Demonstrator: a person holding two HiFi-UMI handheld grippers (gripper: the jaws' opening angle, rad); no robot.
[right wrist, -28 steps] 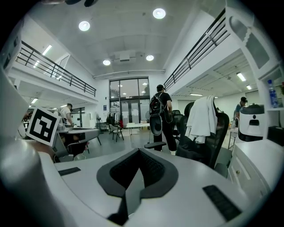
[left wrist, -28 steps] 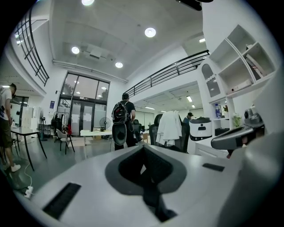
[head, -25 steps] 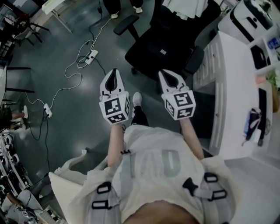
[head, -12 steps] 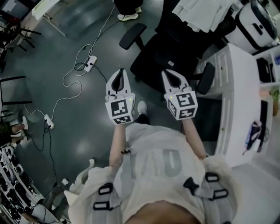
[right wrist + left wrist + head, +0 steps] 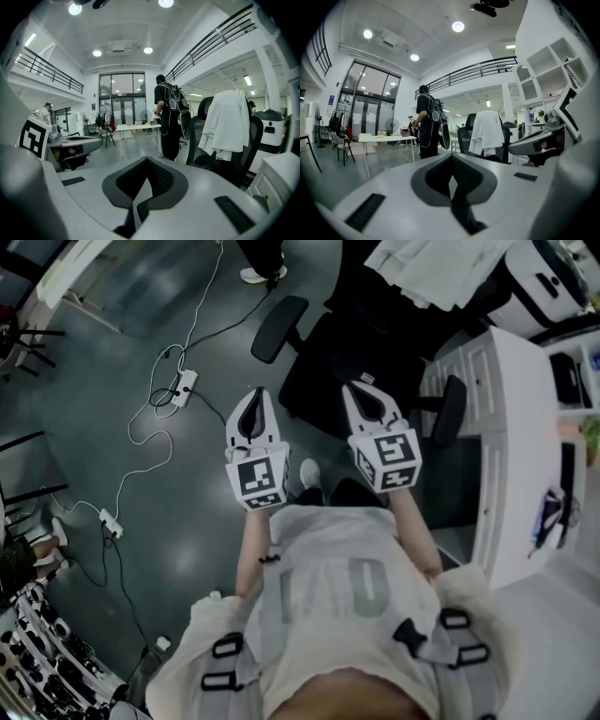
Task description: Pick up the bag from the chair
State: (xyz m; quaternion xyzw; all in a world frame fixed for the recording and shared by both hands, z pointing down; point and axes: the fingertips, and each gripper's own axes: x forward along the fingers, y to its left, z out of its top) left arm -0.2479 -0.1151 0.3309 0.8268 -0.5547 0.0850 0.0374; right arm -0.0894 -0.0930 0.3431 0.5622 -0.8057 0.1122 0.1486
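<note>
Left gripper (image 5: 255,393) and right gripper (image 5: 360,389) (jaws together, empty) point at the chair (image 5: 321,367) ahead.

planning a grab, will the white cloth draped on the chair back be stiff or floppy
Probably floppy: the white cloth hangs in loose folds over the back of the black chair. Likely to slide off with a light pull, since it looks only draped, not fastened. Probably light for its size, as the fabric seems thin.
</note>
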